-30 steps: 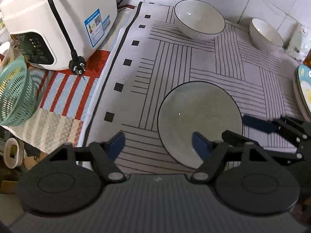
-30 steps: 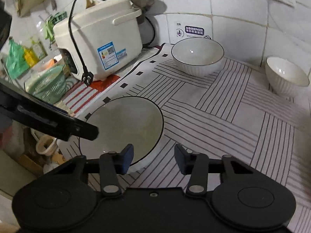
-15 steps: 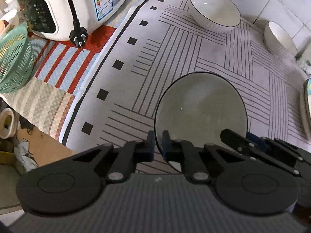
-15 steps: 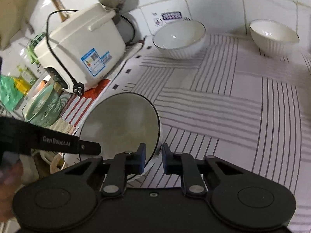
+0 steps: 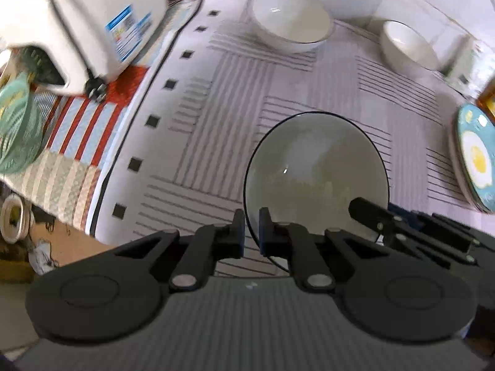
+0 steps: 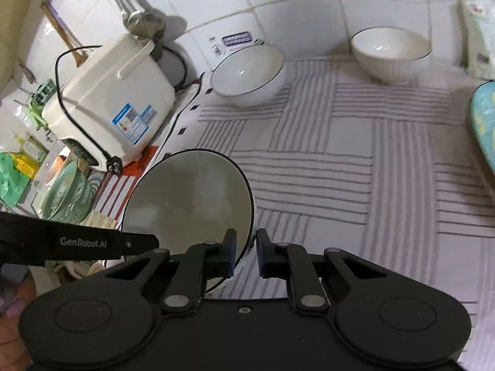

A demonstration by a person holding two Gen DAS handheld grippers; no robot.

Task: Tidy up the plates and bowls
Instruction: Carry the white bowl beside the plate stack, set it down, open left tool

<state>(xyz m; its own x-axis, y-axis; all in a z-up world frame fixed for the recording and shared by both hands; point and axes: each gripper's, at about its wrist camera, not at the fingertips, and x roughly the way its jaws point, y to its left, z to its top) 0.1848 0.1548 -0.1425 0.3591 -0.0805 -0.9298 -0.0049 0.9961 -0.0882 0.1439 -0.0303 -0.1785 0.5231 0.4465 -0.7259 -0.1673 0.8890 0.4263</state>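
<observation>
"GenRobot.AI" is read in white on the black arm of the left tongs (image 6: 142,242) as seen from the right wrist view. A blue and white label with a QR-like patch is seen on the side of the white rice cooker (image 6: 111,105); its text is too small to read. A blue-printed sticker (image 6: 236,39) is seen on the wall tiles, unreadable.

The left tongs (image 5: 251,235) are nearly closed and clamped on the near left rim of the grey bowl (image 5: 315,173). The right tongs (image 6: 246,252) are likewise narrowed and clamped on the bowl's rim, one finger inside and one outside. The bowl is thus gripped from two sides; whether it is lifted off the cloth cannot be told.

The grey bowl is shown as round, shallow, glossy grey-green inside, with a thin black rim line, white outside. It is placed over the striped cloth (image 5: 324,92) near the table's front edge, toward the left side.

A large white bowl (image 5: 290,24) with a dark rim is set at the back edge by the wall. A smaller white ribbed bowl (image 5: 408,46) is set toward the back right corner. A stack of plates (image 5: 473,157), the top one blue with a fried-egg print, is set at the right edge. A green colander (image 5: 18,126) is seen at the far left.
</observation>
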